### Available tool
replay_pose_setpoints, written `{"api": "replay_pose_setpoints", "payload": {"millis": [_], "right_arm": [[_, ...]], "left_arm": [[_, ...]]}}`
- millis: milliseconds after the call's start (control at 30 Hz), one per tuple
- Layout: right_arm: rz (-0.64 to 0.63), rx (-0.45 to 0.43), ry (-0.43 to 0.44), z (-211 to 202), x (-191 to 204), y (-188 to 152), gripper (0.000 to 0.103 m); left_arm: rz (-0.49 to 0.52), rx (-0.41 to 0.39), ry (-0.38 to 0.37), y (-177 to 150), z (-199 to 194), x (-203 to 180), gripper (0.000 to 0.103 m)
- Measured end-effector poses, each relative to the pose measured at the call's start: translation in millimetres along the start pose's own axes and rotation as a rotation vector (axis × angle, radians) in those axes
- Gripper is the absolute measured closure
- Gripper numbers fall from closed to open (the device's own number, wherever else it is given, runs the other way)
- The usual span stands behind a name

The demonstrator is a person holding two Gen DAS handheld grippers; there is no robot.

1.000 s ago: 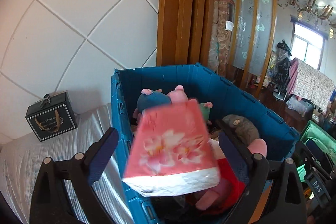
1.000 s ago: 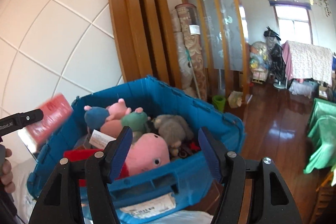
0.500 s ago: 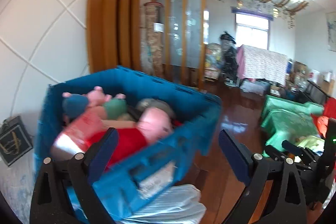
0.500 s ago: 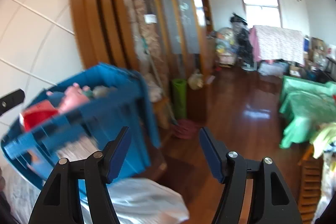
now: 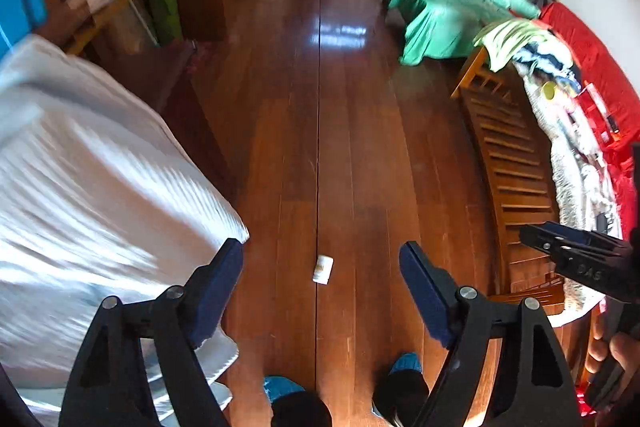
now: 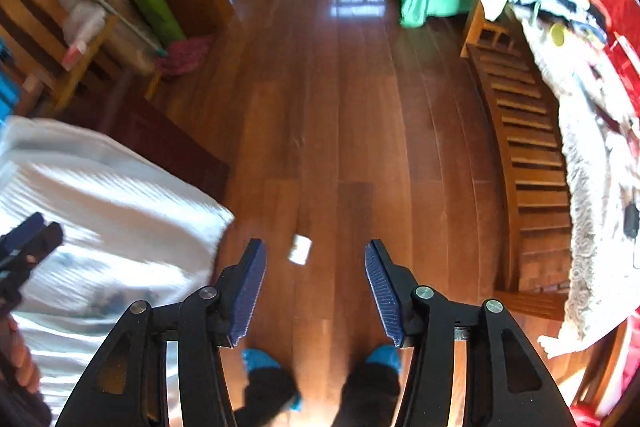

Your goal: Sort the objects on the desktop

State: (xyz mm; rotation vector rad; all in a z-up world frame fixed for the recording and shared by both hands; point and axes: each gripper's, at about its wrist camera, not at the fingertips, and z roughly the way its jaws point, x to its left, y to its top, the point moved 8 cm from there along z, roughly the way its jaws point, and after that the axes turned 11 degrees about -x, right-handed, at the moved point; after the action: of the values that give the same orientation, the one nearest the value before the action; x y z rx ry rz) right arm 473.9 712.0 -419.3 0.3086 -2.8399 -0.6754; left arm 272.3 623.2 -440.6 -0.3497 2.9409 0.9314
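Now both grippers pointed steeply down at the wooden floor (image 5: 360, 131), beside the white-draped table (image 5: 92, 187). The task's nearest visible thing was a small white bottle (image 5: 323, 269) lying on its side on the boards, just ahead of the person's blue-covered feet (image 5: 404, 363), well apart from the table. The left gripper (image 5: 320, 279) stood fairly wide, its jaws having just been closing, nothing pressed between the pads; the bottle appeared in the gap only by line of sight. The right gripper (image 6: 316, 283) was narrower, also just closing, empty. Judged: the bottle looked light, rigid plastic, smooth and round, so likely to roll or squirt from the pads. Best hold probably across the body near mid-length, pads square to its axis, with modest squeeze. Label detail too small to read.
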Motion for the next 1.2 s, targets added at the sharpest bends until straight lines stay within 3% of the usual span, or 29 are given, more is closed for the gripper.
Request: {"api": "replay_pose_setpoints", "payload": {"millis": [67, 300, 400, 567, 633, 667, 700, 800, 933, 1067, 1200], "right_arm": [[0.0, 0.043, 0.029, 60, -18, -27, 0.058], [0.075, 0.1, 0.04, 276, -59, -130, 0.059], [0.117, 0.125, 0.032, 350, -68, -169, 0.059], [0.137, 0.163, 0.005, 422, -83, -215, 0.059], [0.135, 0.178, -0.001, 437, -87, -227, 0.059], [0.13, 0.183, -0.006, 442, -90, -231, 0.059], [0.12, 0.185, -0.009, 446, -91, -233, 0.059], [0.1, 0.185, -0.026, 438, -97, -233, 0.065], [0.042, 0.173, -0.016, 384, -89, -211, 0.071], [-0.048, 0.127, 0.056, 287, -54, -161, 0.075], [-0.185, 0.001, 0.176, 142, 17, -76, 0.077]], "left_arm": [[-0.006, 0.046, 0.008, -49, 79, -7, 0.023], [-0.01, 0.164, -0.019, -193, 327, -14, 0.023], [-0.02, 0.199, -0.025, -233, 403, -19, 0.023], [-0.022, 0.267, -0.011, -286, 489, -33, 0.024], [0.032, 0.277, 0.01, -299, 511, -40, 0.033], [0.039, 0.294, 0.009, -304, 520, -43, 0.052], [0.039, 0.319, 0.004, -309, 526, -47, 0.058], [0.076, 0.237, 0.013, -301, 508, -59, 0.059], [0.042, 0.145, 0.041, -260, 428, -63, 0.059], [0.007, 0.038, 0.097, -189, 299, -58, 0.059], [-0.047, -0.097, 0.174, -96, 139, -43, 0.059]]}}
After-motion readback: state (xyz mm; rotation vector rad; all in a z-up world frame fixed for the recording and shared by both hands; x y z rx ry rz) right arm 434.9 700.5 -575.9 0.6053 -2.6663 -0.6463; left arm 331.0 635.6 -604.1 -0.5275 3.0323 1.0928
